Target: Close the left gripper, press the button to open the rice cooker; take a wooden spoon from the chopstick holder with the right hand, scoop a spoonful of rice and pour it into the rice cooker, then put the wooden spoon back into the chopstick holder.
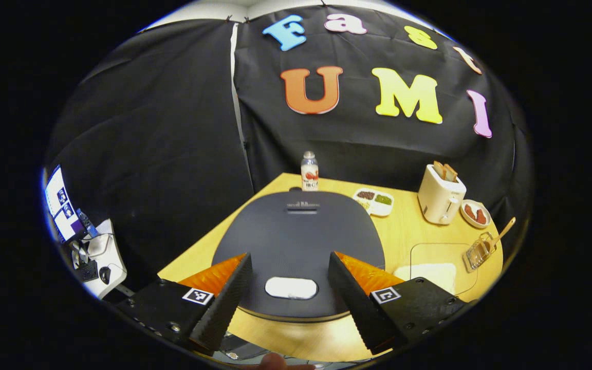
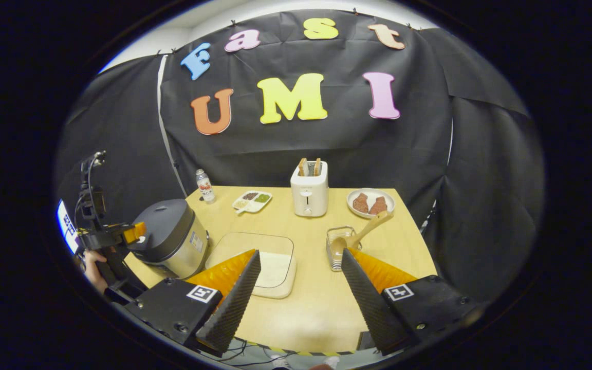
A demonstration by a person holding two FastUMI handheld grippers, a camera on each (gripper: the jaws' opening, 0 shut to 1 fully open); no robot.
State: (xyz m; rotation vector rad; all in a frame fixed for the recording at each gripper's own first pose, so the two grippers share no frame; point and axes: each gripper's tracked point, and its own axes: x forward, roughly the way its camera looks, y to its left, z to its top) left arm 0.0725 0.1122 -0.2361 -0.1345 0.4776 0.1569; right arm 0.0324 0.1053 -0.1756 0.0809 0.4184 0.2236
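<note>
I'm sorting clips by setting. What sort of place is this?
Likely a staged kitchen booth: a rice cooker, a toaster and a plate stand on a wooden table before black cloth.

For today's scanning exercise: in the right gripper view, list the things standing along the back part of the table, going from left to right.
Bottle → divided snack tray → toaster → plate of brown pieces.
</note>
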